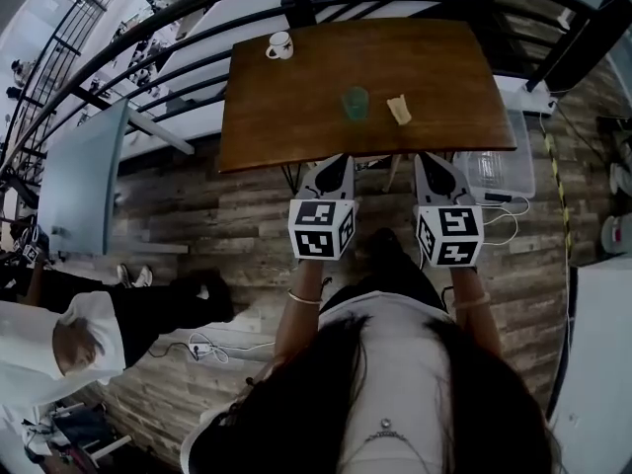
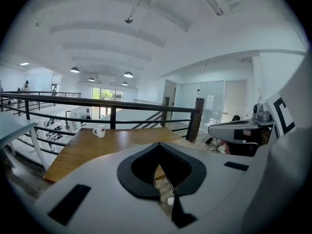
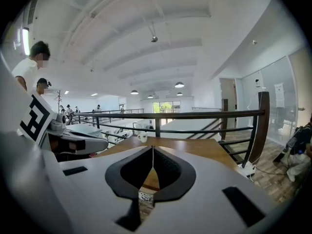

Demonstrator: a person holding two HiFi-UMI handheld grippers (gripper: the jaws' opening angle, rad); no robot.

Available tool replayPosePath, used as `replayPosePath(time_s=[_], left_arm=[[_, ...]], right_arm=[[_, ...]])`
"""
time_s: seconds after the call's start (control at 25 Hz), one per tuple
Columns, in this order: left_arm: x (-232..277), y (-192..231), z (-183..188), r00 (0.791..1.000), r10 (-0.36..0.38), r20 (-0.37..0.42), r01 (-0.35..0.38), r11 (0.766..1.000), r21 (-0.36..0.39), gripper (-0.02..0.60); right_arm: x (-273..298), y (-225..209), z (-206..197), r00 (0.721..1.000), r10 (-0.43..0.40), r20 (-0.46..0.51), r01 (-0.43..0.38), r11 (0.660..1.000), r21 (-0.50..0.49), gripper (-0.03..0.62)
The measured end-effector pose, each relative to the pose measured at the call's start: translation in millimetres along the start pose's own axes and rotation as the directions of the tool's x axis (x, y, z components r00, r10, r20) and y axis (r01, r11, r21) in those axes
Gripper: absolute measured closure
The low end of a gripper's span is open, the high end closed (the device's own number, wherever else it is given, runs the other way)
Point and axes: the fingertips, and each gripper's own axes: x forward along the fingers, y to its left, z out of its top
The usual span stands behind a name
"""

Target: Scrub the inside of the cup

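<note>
On the brown wooden table [image 1: 296, 117] stand a translucent green cup [image 1: 355, 103], a yellowish sponge [image 1: 399, 109] just right of it, and a white mug [image 1: 279, 45] at the far left corner. My left gripper [image 1: 342, 159] and right gripper [image 1: 428, 158] hover side by side at the table's near edge, both shut and empty, short of the cup and sponge. The left gripper view shows the shut left gripper [image 2: 158, 145], the mug [image 2: 99, 130] and the table [image 2: 117, 143]. In the right gripper view, the right gripper [image 3: 153, 148] hides the green cup; the mug [image 3: 142, 137] shows.
A black metal railing [image 1: 178, 18] runs behind and left of the table. A clear plastic box [image 1: 499, 171] sits on the plank floor by the table's right corner, with cables near it. A person in white [image 1: 59, 334] crouches at lower left beside a bluish panel [image 1: 84, 176].
</note>
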Motion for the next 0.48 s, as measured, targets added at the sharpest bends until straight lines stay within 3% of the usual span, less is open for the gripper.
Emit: replayPosePath(time_s=[0.48], left_arm=[[125, 40, 36, 0.995, 0.100, 0.027, -0.099, 0.995, -0.035, 0.575]], right_arm=[[123, -64, 16, 0.994, 0.097, -0.045, -0.099, 0.993, -0.068, 0.559]])
